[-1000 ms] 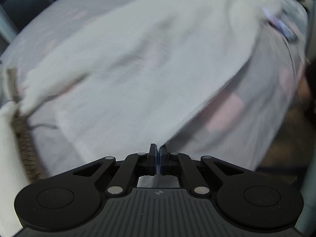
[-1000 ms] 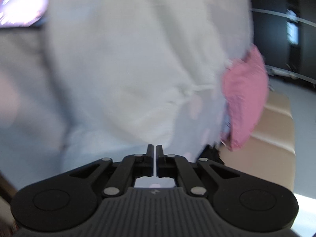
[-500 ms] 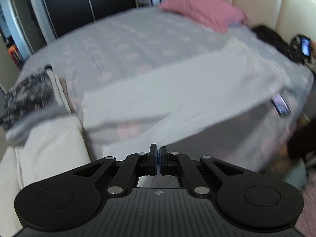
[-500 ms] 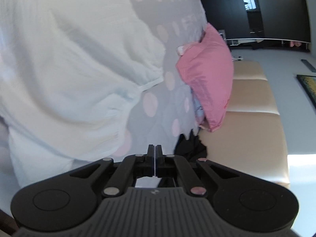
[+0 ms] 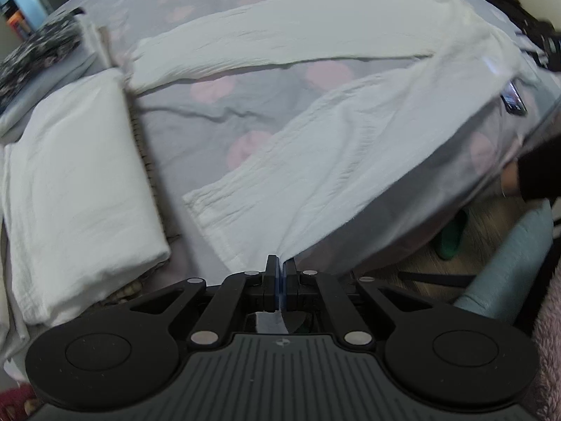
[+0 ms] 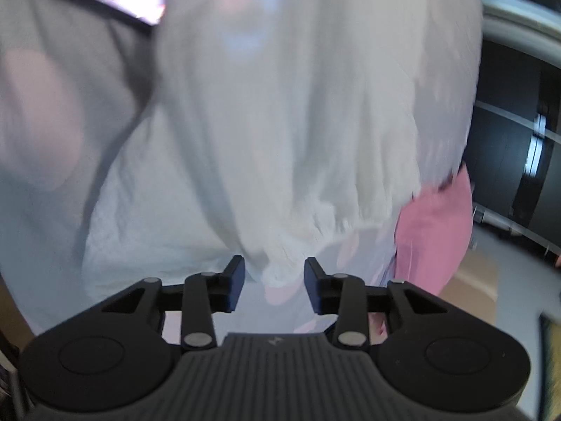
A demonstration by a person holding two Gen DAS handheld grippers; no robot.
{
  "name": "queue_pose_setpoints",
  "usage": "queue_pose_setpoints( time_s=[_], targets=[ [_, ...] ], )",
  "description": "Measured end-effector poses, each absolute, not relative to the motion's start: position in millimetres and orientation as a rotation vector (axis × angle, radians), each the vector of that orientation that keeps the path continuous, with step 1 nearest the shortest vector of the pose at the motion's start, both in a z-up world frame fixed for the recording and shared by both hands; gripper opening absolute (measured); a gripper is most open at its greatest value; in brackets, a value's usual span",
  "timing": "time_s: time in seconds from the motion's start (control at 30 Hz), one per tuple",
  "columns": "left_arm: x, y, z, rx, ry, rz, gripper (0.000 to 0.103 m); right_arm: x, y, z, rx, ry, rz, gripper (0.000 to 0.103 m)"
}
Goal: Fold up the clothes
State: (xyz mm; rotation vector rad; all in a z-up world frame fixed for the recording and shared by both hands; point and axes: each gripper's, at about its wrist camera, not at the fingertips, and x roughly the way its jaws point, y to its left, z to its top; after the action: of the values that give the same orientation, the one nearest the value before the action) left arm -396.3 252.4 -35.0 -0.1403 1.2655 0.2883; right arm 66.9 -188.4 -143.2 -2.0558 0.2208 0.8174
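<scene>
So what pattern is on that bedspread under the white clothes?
The bedspread is grey with pink round spots, clearest in the left wrist view.

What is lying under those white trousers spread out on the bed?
Under the white trousers lies a grey bedspread with pink spots, visible between the two legs. Whatever the cloth itself covers is hidden. A phone peeks out at their edge.

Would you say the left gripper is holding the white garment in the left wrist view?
Yes, the left gripper is shut on the white garment's hem.
</scene>
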Motion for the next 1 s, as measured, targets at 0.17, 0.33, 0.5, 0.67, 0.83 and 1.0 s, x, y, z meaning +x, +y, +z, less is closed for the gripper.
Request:
queue_pose_setpoints(
  time_s=[0.17, 0.33, 0.5, 0.67, 0.83, 1.0],
  targets=[
    [-395, 256, -31, -0.150, 1.257, 0.319, 0.000, 64, -178, -169, -2.087, 0.179, 0.858, 0.039],
    [-391, 265, -25, -0.176, 1.226, 0.352, 0.000, 74, -164, -172, -2.055, 0.328, 0.864, 0.003],
    [-373, 287, -5, -0.176, 1.136, 0.414, 0.000, 106, -143, -131, -1.792, 0.354, 0.702, 0.003],
    [-344, 310, 27, -0.127, 1.013, 0.513, 0.000, 136, -122, -86, -1.542, 0.287, 0.487, 0.002],
    [-343, 308, 29, -0.087, 1.009, 0.492, 0.000, 131, -136, -90, -1.559, 0.258, 0.478, 0.002],
    [-358, 293, -6, -0.106, 1.132, 0.409, 0.000, 99, -176, -132, -1.692, 0.356, 0.581, 0.002]
  ],
)
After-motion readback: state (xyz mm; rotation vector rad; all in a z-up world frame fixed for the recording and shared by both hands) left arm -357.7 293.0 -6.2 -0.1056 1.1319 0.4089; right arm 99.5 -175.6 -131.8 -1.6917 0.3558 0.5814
